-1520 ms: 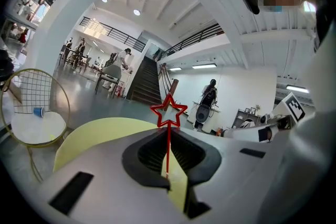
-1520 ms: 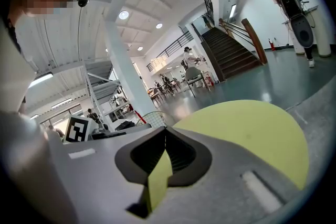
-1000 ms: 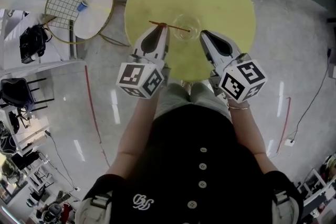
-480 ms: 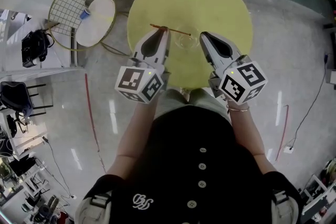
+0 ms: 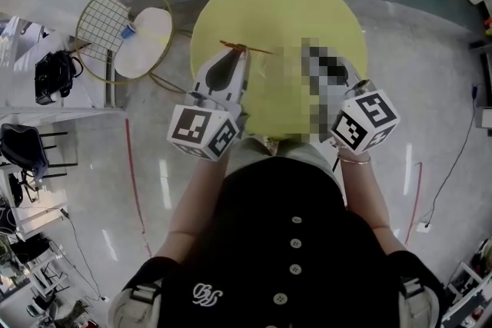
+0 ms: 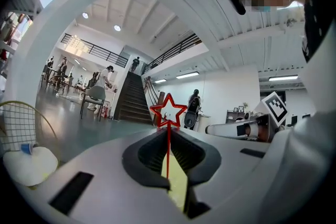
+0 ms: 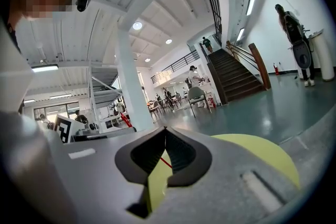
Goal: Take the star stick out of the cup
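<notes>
Red star stick (image 6: 168,139), thin and straight, is clamped in the left gripper (image 5: 235,51) over the round yellow desk (image 5: 292,4) at upper centre. Smooth surface stretches beyond to its curved rim. The right gripper (image 7: 165,130) has its jaws together, holding nothing.

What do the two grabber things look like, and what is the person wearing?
The left hand-held gripper and the right hand-held gripper are pale grey, with black ribbed pads tapering to a point. Each carries a cube with black-and-white square markers. The person wears a black top with small buttons and a thin bracelet on the right wrist.
</notes>
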